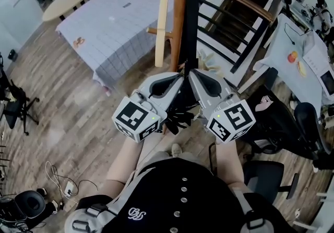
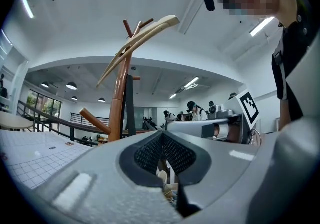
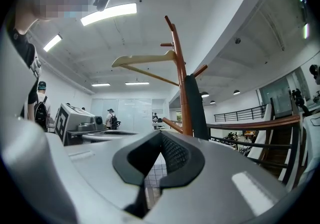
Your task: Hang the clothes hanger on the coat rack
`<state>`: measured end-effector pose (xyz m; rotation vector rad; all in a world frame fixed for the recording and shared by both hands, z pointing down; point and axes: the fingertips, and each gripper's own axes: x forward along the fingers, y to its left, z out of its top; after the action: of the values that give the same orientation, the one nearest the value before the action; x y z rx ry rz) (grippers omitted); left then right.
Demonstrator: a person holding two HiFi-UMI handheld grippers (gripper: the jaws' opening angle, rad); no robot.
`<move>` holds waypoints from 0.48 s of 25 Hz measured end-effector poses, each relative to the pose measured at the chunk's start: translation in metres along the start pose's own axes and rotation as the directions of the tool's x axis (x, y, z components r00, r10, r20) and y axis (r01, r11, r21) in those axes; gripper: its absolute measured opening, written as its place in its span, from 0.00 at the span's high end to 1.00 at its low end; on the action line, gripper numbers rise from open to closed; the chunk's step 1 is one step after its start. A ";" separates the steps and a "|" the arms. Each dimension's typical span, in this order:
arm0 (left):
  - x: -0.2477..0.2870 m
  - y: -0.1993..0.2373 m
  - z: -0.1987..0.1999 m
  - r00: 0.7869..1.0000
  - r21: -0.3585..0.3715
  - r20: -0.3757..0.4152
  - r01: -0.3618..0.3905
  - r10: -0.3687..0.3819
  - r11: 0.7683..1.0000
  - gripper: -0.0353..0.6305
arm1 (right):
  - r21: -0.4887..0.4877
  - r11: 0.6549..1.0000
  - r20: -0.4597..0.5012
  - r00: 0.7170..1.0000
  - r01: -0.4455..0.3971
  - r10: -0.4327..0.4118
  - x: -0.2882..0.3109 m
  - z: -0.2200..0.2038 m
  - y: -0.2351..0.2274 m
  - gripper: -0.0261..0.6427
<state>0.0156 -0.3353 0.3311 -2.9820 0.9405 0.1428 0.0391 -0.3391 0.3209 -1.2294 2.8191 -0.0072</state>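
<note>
A pale wooden clothes hanger [image 1: 163, 15] hangs high on the brown coat rack pole [image 1: 180, 18], resting on its pegs. From the left gripper view the hanger [image 2: 137, 40] slopes across the pole [image 2: 119, 102]; in the right gripper view the hanger [image 3: 142, 60] sits level by the pole [image 3: 182, 92]. A black strip [image 1: 191, 23] hangs down the pole. My left gripper [image 1: 179, 76] and right gripper [image 1: 191, 73] are side by side just in front of the pole, well below the hanger. Both are shut with nothing between the jaws [image 2: 162, 133] [image 3: 161, 134].
A table with a checked cloth [image 1: 120, 23] stands beyond the rack, a round table [image 1: 68, 0] behind it. A black stair railing [image 1: 235, 18] runs at the right. Office chairs [image 1: 271, 112] and a desk [image 1: 297, 60] are at the right, cables [image 1: 57, 180] on the floor at the left.
</note>
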 end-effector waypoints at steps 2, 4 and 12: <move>0.000 0.003 0.003 1.000 -0.002 0.006 -0.003 0.003 1.000 0.95 | 0.008 1.000 -0.002 1.000 0.009 -0.009 -0.002 -0.001 -0.002 0.96; 0.000 0.004 0.003 1.000 -0.009 0.007 -0.001 0.001 1.000 0.95 | 0.018 1.000 -0.005 1.000 0.016 -0.016 -0.002 -0.003 -0.004 0.96; -0.001 0.004 -0.006 1.000 -0.026 -0.017 0.012 -0.012 1.000 0.95 | 0.003 1.000 -0.037 0.999 0.008 -0.008 0.002 -0.013 -0.002 0.96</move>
<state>0.0128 -0.3379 0.3375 -3.0170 0.9295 0.1311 0.0386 -0.3427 0.3336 -1.2532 2.8442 -0.0347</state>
